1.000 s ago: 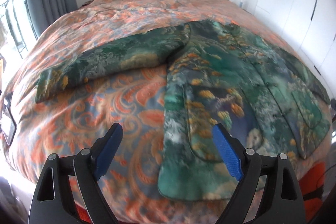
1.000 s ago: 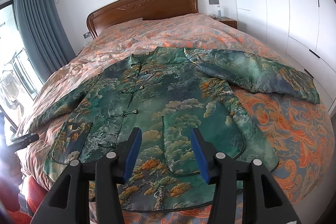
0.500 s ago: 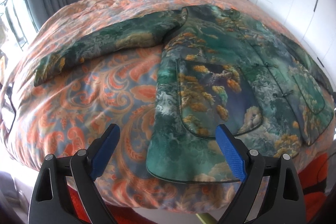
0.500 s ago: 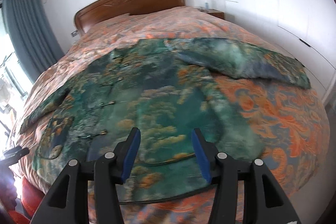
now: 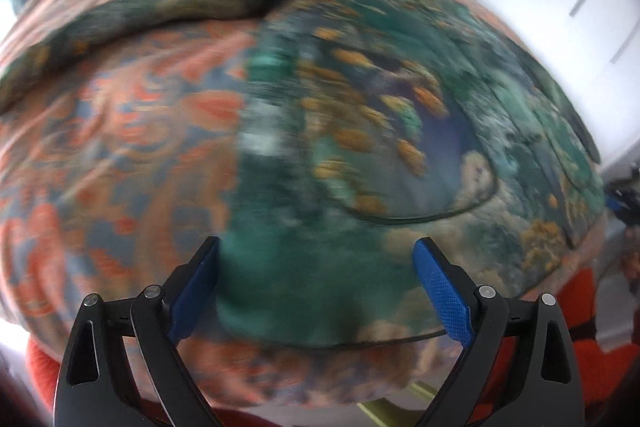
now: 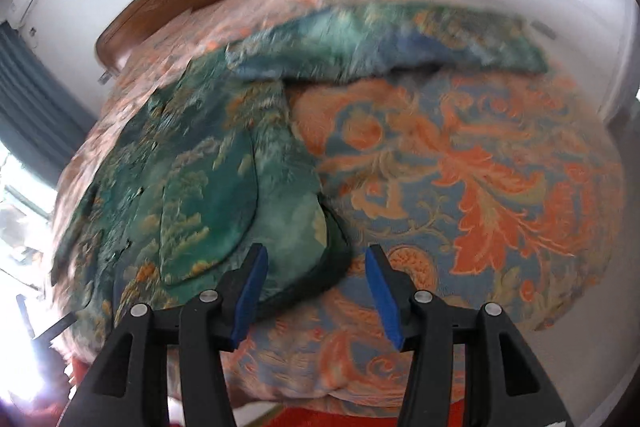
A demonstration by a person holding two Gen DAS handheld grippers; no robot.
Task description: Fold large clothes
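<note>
- Risk 1: my left jaws (image 5: 316, 291) stand wide apart and empty above the jacket's (image 5: 360, 131) hem corner nearest me; if I close from here I could pinch the bedspread (image 5: 120, 147) along with the hem, since the padded cloth lies flat on it; the fold would then drag the cover up
- Risk 2: my right jaws (image 6: 316, 293) are about half apart, nothing between them, with the jacket's other hem corner just left of them; a bite that takes only 1 layer of that thick edge could slip loose mid-lift
- Risk 3: both views are smeared, so I judge the hem edges only roughly
- The jacket lies face up and spread flat across the bed, hem toward the foot, 2 sleeves out to either side; it is green brocade with gold and teal patches, dark piping, and looks quilted and stiff
</note>
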